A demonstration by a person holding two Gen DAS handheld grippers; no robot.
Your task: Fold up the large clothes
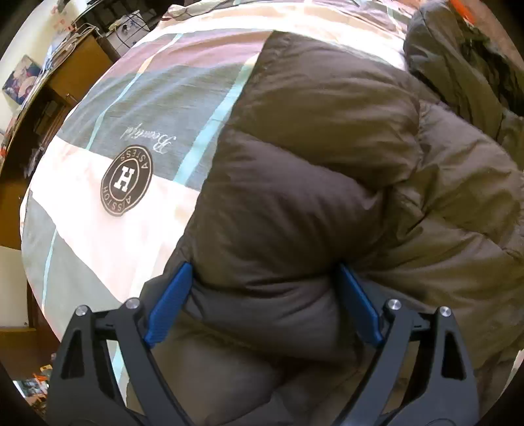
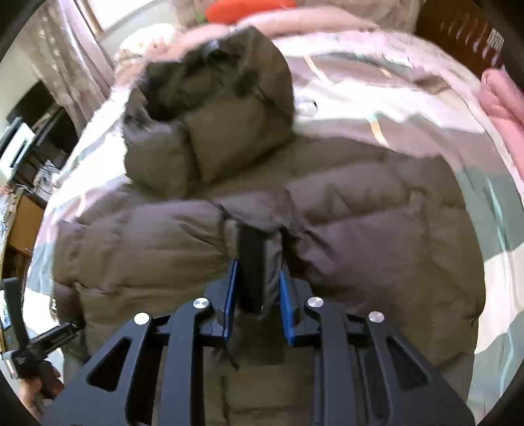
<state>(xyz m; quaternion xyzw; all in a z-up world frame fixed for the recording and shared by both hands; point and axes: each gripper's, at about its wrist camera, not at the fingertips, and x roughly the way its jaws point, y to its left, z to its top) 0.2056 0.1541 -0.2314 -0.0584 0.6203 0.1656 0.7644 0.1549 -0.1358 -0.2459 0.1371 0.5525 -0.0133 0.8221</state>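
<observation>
1. On the bed [image 1: 108, 249], a brown puffer jacket [image 2: 344, 216] is spread across the patterned duvet [image 1: 157, 98], its hood [image 2: 209, 131] lying toward the head end where the pillows are.
2. The left gripper [image 1: 265, 304] is seen with its blue pads [image 1: 168, 304] wide apart, a thick quilted bulge of the jacket filling the gap between them; the padding appears to be touched on both sides, but not squeezed.
3. The right gripper [image 2: 255, 301] is clamped on a narrow fold of the jacket, apparently a cuff or strap with a dark band, which is pinched upright between the pads.
4. Judged from this, a sleeve or side panel is being taken up on the right so that it can be carried over the body of the jacket, while the bulk is bracketed on the left to be gathered or steadied.
5. The padding is expected to spring back, so a firm hold and some pressing down would likely be needed.
6. The duvet is marked with grey, white and pale blocks, teal stripes and a round dark emblem [image 1: 126, 180] near the bed's left side.
7. Beyond the bed, wooden furniture [image 1: 78, 62] is seen in the left view, and curtains [image 2: 75, 42], a pink blanket [image 2: 501, 98] and an orange object [image 2: 249, 8] in the right view.
8. The other gripper's handle, held in a hand [image 2: 39, 386], is visible at the lower left of the right view.
</observation>
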